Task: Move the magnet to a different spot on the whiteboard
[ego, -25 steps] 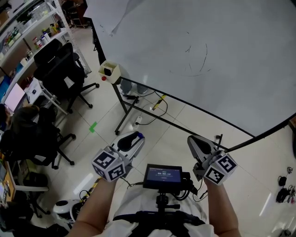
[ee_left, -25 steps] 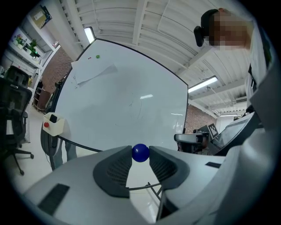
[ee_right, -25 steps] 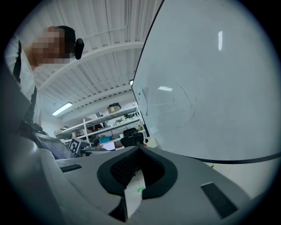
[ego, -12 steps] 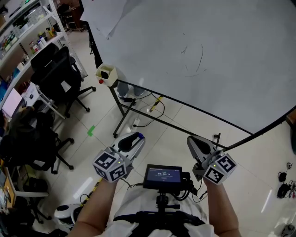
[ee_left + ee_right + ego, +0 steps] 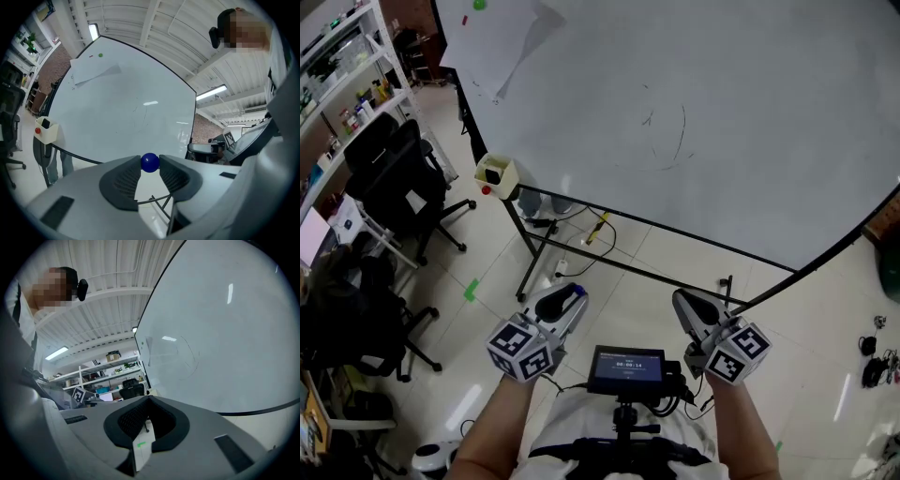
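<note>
Magnet (image 5: 150, 162) pinched in left gripper (image 5: 150, 164); whiteboard (image 5: 750, 122) ahead; office chair (image 5: 394, 178) leftward

Gloss on board, magnet and floor; matt grey on the tools.
The whiteboard (image 5: 140, 108) is seen to be smooth and glossy, with ceiling lights mirrored in it; a sheet of matt white paper (image 5: 93, 75) is carried on it. The blue magnet (image 5: 150, 162) is shown shiny and smooth. The left gripper (image 5: 150, 165) and right gripper (image 5: 149, 400) are moulded in matt grey plastic, with finely ribbed dark pads (image 5: 127, 179). The floor tiles (image 5: 825, 366) are polished.
</note>
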`<state>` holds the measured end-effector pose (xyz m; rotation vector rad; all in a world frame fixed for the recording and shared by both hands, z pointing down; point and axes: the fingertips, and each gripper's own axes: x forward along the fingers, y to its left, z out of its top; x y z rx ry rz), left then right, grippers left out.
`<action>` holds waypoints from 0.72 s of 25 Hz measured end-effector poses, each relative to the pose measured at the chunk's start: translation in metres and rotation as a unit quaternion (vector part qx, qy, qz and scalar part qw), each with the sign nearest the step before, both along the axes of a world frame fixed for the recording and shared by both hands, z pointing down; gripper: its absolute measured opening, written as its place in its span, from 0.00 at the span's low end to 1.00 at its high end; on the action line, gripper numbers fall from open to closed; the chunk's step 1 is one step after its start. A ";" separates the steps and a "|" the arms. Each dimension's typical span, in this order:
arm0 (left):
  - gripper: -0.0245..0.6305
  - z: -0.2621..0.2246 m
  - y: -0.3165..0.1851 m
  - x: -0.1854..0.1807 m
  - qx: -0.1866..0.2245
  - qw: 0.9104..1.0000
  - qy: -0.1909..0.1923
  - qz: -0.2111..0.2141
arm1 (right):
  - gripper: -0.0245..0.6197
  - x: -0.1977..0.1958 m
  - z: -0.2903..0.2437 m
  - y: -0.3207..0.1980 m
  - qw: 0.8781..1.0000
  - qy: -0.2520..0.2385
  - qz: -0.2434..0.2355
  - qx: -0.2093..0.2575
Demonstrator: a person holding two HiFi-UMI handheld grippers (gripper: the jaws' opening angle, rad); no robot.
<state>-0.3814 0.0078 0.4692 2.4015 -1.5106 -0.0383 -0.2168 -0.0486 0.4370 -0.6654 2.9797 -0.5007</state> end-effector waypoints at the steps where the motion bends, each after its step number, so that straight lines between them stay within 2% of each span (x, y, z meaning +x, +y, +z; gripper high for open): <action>1: 0.26 0.001 0.000 0.001 -0.001 1.000 0.000 0.003 | 0.07 0.002 0.000 0.000 1.000 0.002 0.005 0.000; 13: 0.27 -0.008 -0.024 0.017 0.013 0.999 -0.004 0.034 | 0.07 0.033 -0.010 -0.011 0.998 0.012 0.066 -0.005; 18: 0.27 -0.010 -0.038 0.024 0.014 0.998 -0.039 0.042 | 0.07 0.040 -0.011 -0.020 0.997 0.015 0.080 -0.009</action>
